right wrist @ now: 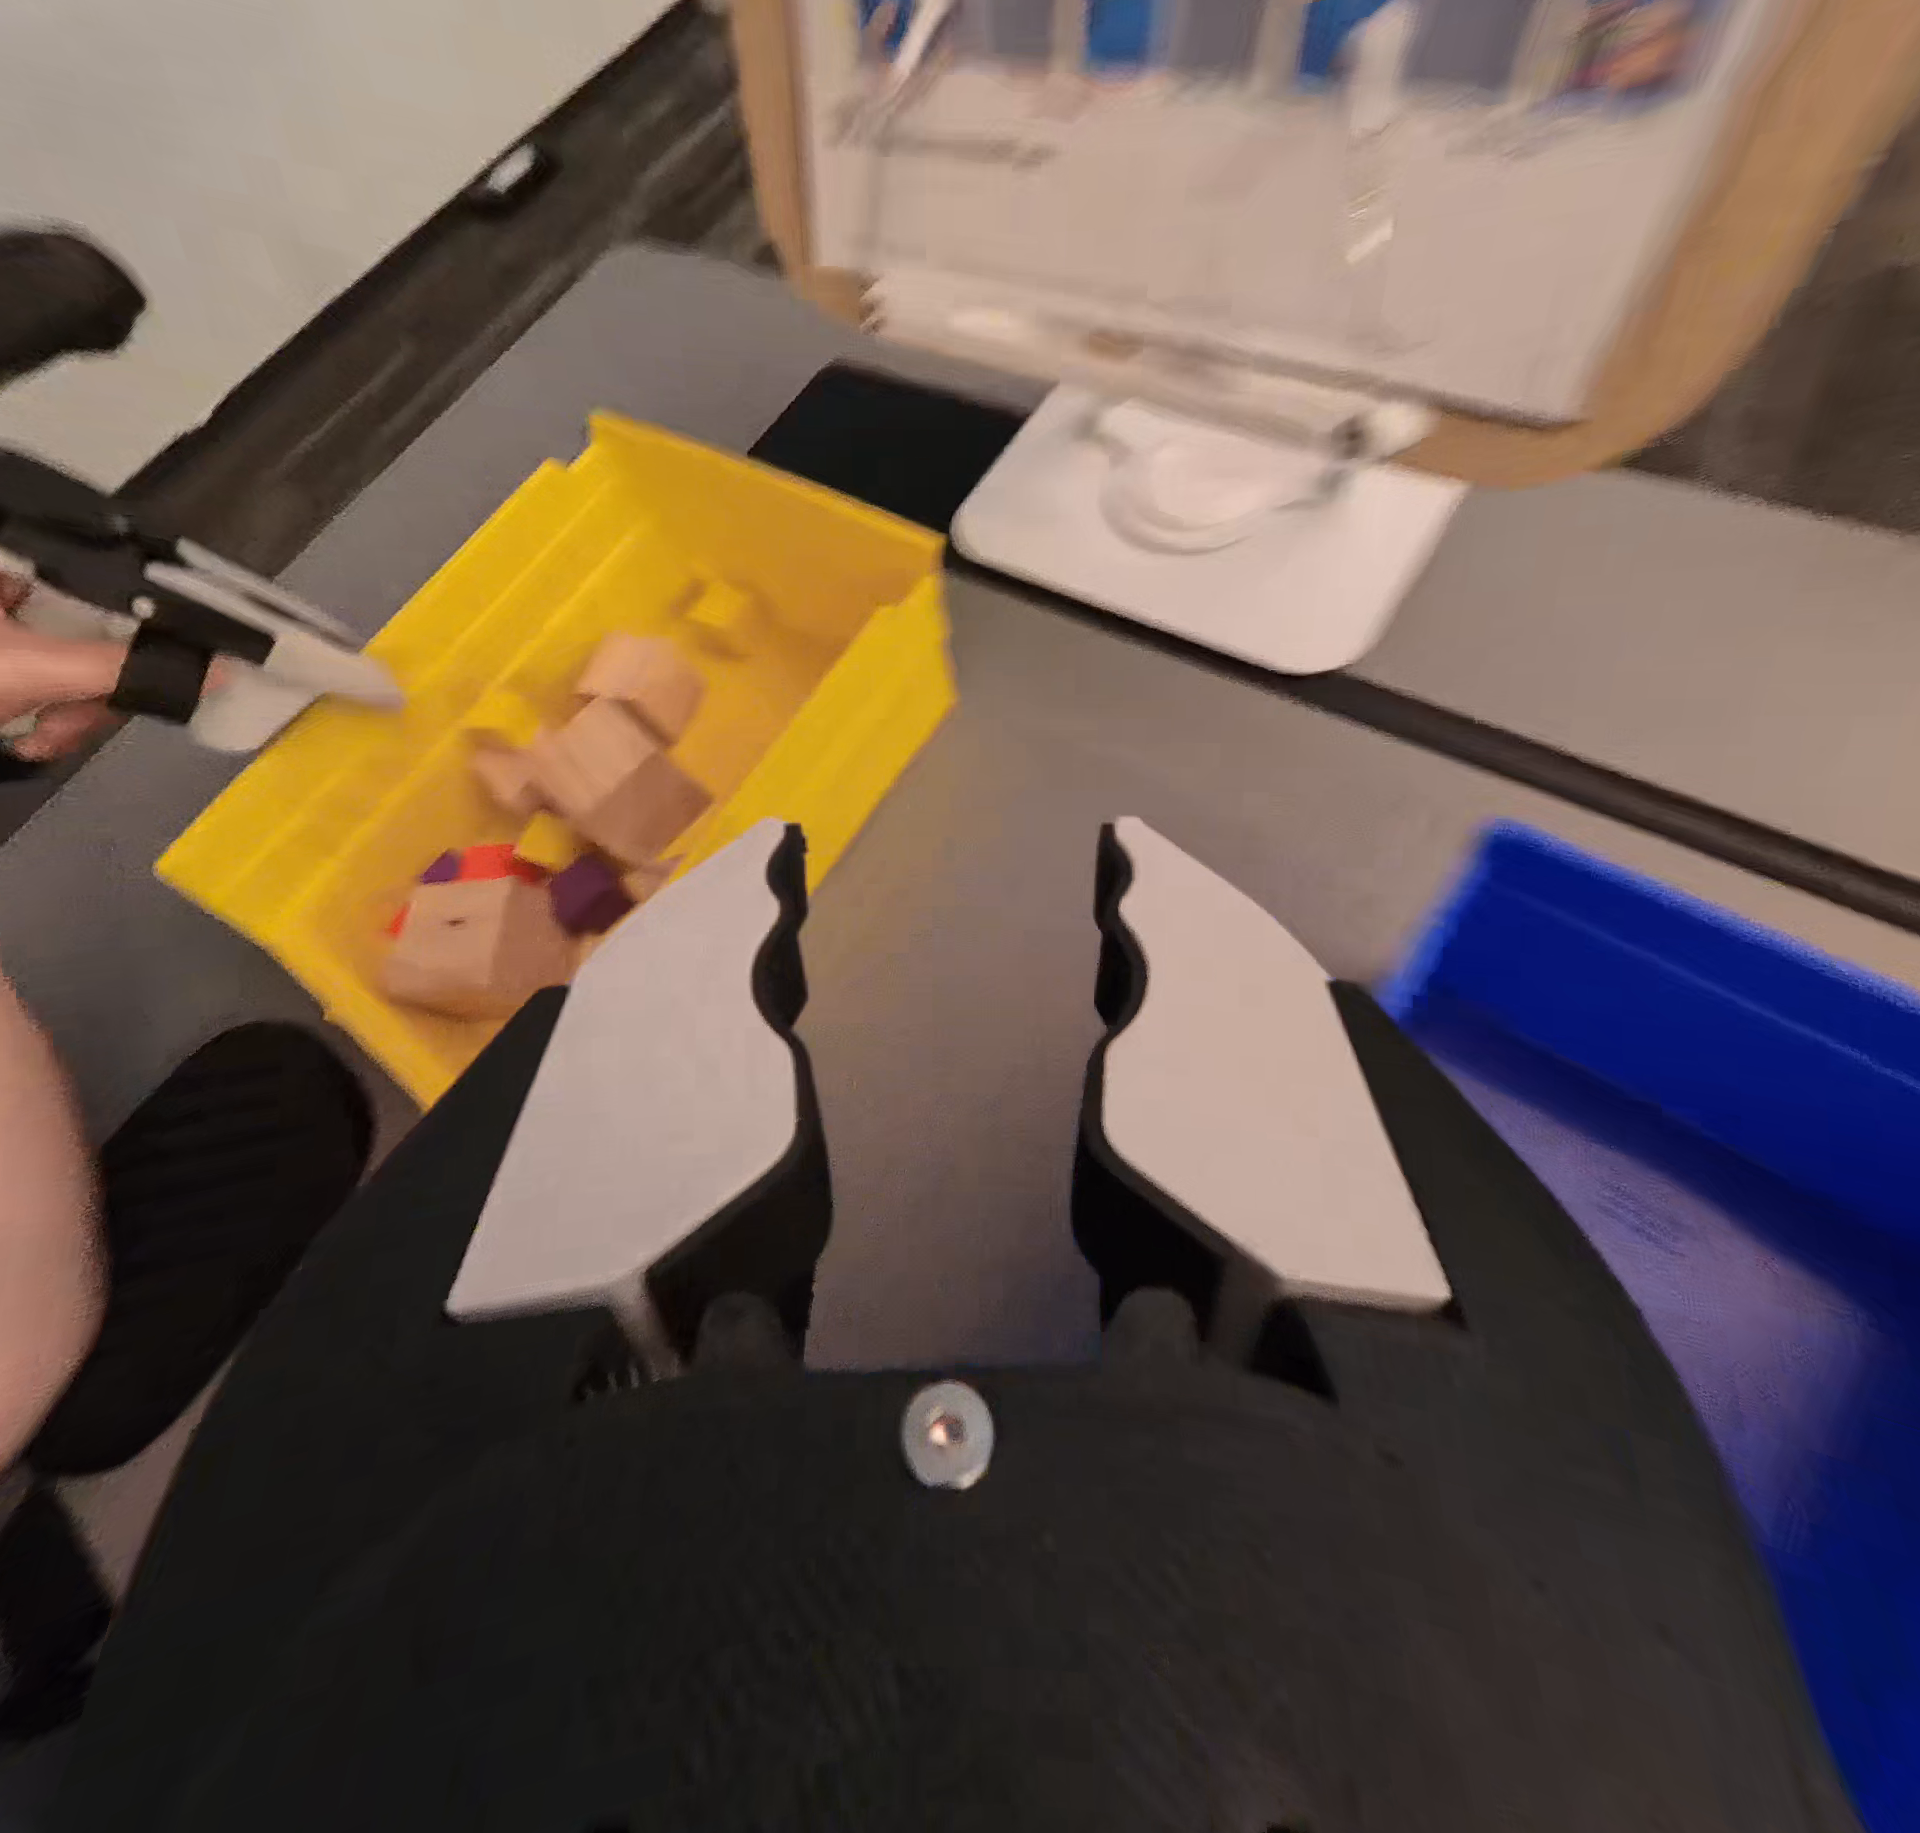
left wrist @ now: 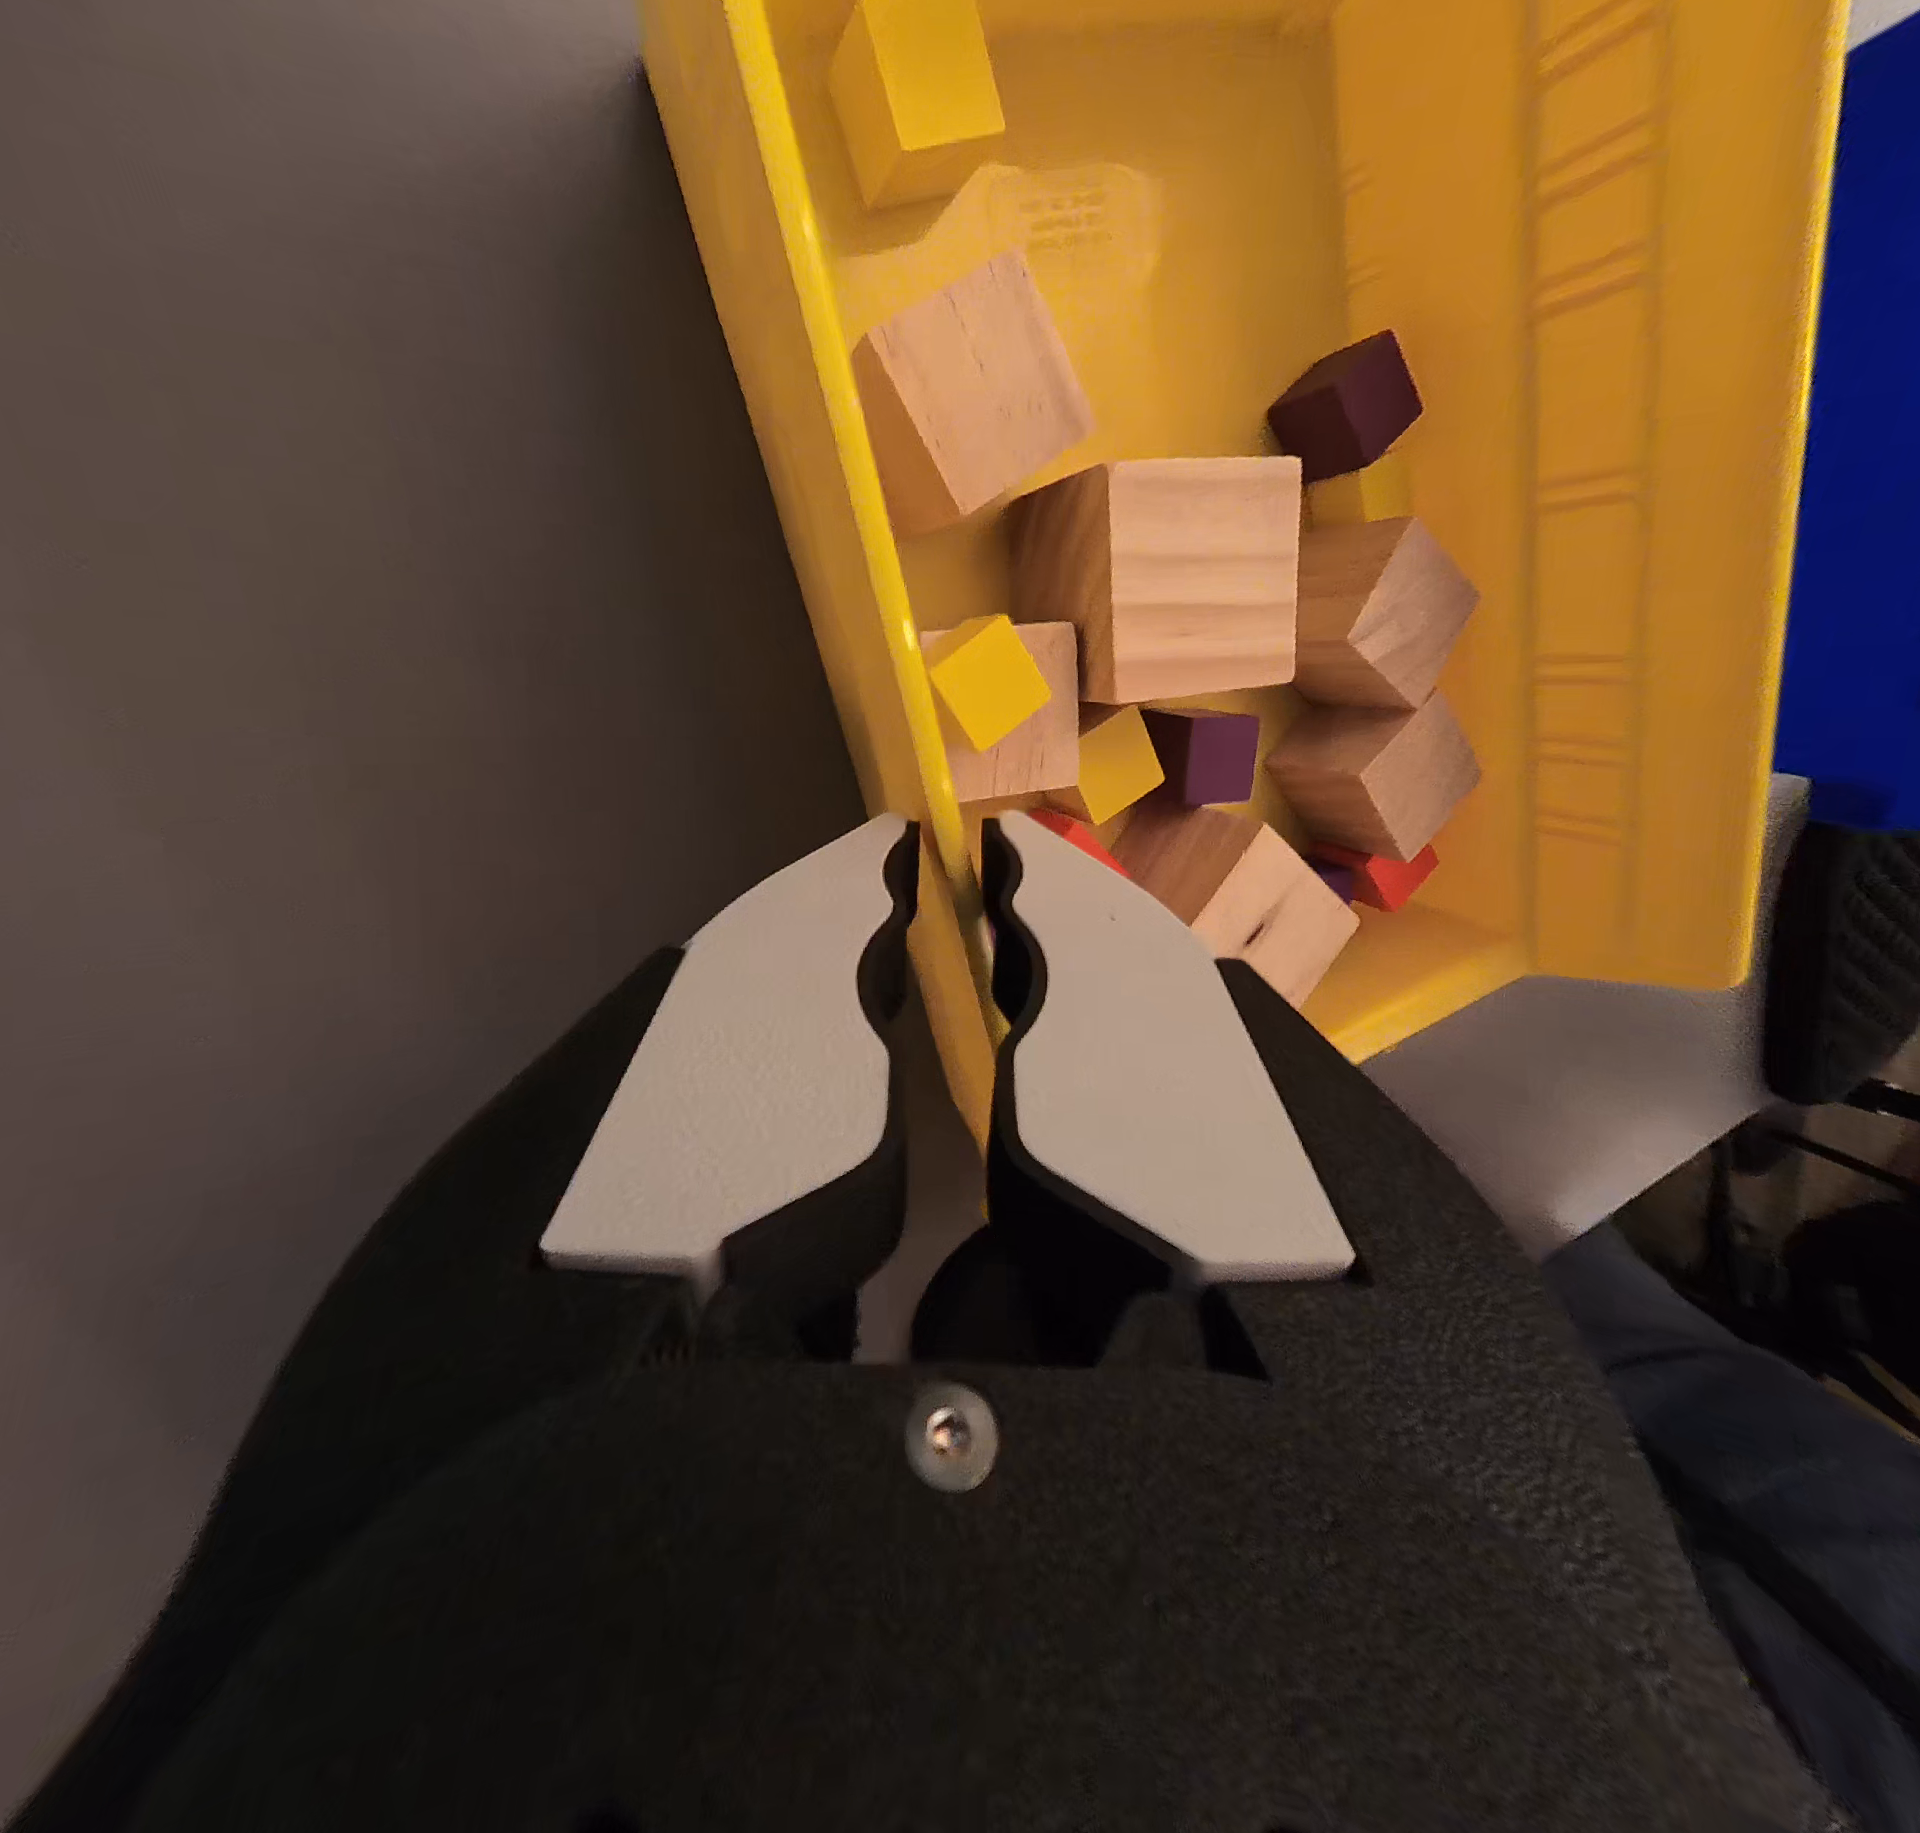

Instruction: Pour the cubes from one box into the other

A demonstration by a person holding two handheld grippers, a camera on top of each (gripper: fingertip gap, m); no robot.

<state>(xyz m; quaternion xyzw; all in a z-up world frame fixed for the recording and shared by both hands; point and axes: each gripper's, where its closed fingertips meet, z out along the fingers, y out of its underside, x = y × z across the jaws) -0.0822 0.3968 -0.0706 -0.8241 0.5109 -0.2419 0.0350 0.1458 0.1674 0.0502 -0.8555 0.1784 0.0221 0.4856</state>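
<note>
the left gripper (left wrist: 951, 936) has its fingers pinched on the side wall of the yellow plastic box (left wrist: 1590, 536) of wooden cubes (left wrist: 1195, 578) on the grey table (right wrist: 1039, 744); the right gripper (right wrist: 951, 910) hovers with fingers wide, empty, beside the blue plastic box (right wrist: 1662, 1056); lift level, tip slowly over blue.

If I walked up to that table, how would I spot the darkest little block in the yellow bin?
Start at the yellow bin whose side wall the left hand-held gripper pinches. Inside it, look past the pile of pale wooden cubes toward the far wall. There a small dark maroon cube sits alone, apart from the brighter purple cube nearer the gripper.
</note>
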